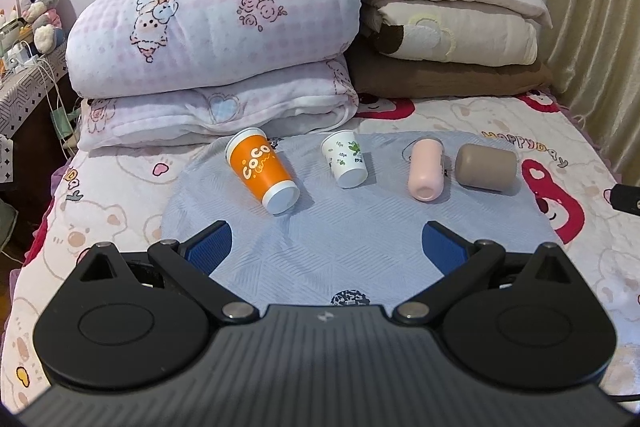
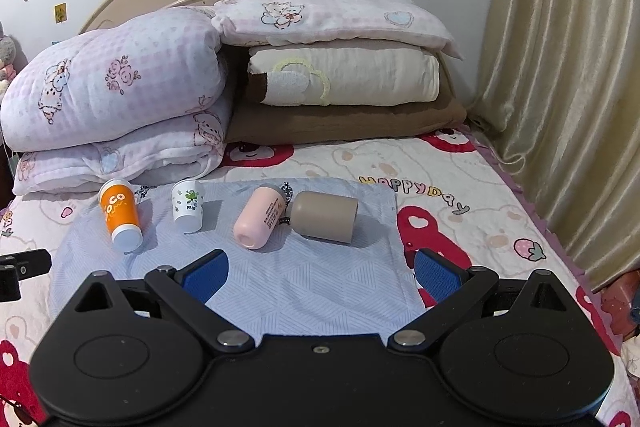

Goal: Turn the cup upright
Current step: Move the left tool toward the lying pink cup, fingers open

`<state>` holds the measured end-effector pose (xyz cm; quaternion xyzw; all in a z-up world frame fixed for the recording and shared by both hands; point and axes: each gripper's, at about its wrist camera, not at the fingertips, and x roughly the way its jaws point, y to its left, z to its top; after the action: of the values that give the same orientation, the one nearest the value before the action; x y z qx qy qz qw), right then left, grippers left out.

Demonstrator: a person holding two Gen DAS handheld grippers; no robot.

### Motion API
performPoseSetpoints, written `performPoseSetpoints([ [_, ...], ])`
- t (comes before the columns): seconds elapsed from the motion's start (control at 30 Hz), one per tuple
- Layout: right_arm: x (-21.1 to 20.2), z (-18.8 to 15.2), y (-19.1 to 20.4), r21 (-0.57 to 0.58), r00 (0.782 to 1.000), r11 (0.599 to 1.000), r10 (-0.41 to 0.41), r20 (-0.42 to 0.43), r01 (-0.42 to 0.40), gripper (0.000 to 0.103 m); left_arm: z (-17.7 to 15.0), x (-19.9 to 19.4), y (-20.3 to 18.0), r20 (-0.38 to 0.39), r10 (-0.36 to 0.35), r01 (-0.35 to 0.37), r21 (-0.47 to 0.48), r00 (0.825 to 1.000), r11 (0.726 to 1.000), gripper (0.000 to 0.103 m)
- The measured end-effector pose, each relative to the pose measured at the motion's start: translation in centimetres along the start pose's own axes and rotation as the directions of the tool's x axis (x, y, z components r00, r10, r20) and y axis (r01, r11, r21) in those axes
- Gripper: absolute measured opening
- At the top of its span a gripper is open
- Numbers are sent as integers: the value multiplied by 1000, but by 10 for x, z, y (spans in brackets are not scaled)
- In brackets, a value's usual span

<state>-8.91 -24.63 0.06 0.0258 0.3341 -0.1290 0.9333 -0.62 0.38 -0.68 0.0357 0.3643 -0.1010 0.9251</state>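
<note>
Several cups lie on their sides in a row on a light blue cloth [image 1: 340, 239] on the bed: an orange "CoCo" paper cup [image 1: 262, 169] [image 2: 119, 217], a small white paper cup with green print [image 1: 346, 158] [image 2: 188, 205], a pink cup [image 1: 426, 169] [image 2: 260, 217] and a taupe cup [image 1: 486, 167] [image 2: 326, 217]. My left gripper [image 1: 326, 247] is open and empty, hovering in front of the cups. My right gripper [image 2: 320, 277] is open and empty, near the cloth's front right part. Neither touches a cup.
Folded quilts [image 1: 216, 43] and stacked pillows [image 1: 448, 27] sit behind the cups against the headboard. A curtain [image 2: 560, 67] hangs on the right. A side table with a plush toy [image 1: 38, 7] stands left of the bed. The cloth continues [image 2: 304, 291] before the cups.
</note>
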Motion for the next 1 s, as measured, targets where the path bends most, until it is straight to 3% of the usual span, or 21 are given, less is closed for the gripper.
performPoseSetpoints([
  [0.27, 4, 0, 1, -16, 1000, 1000, 6, -2, -6, 101, -3, 14, -6, -37, -13, 14, 35, 999, 999, 103],
  [0.33, 3, 2, 4, -59, 1000, 998, 13, 23, -11, 101, 2, 18, -8, -45, -53, 55, 38, 998, 998, 103],
  [0.4, 4, 6, 7, -135, 998, 991, 31, 63, -22, 101, 12, 22, -19, -57, -73, 79, 117, 996, 990, 103],
  [0.5, 6, 13, 4, -213, 987, 974, 102, 124, -74, 101, 29, 25, -29, -65, -109, 118, 161, 992, 980, 103],
  [0.63, 21, 16, -9, -244, 951, 952, 237, 197, -186, 101, 50, 41, -28, -59, -198, 203, 102, 978, 974, 103],
  [0.73, 46, 20, -11, -239, 950, 943, 273, 151, -233, 101, 62, 66, -29, -46, -243, 245, 60, 969, 968, 103],
  [0.83, 74, 21, -10, -224, 938, 925, 334, 90, -308, 101, 68, 98, -35, -50, -239, 242, 67, 970, 968, 103],
  [1.0, 131, 17, -1, -166, 897, 885, 442, -3, -436, 99, 69, 161, -38, -67, -226, 231, 69, 972, 971, 101],
])
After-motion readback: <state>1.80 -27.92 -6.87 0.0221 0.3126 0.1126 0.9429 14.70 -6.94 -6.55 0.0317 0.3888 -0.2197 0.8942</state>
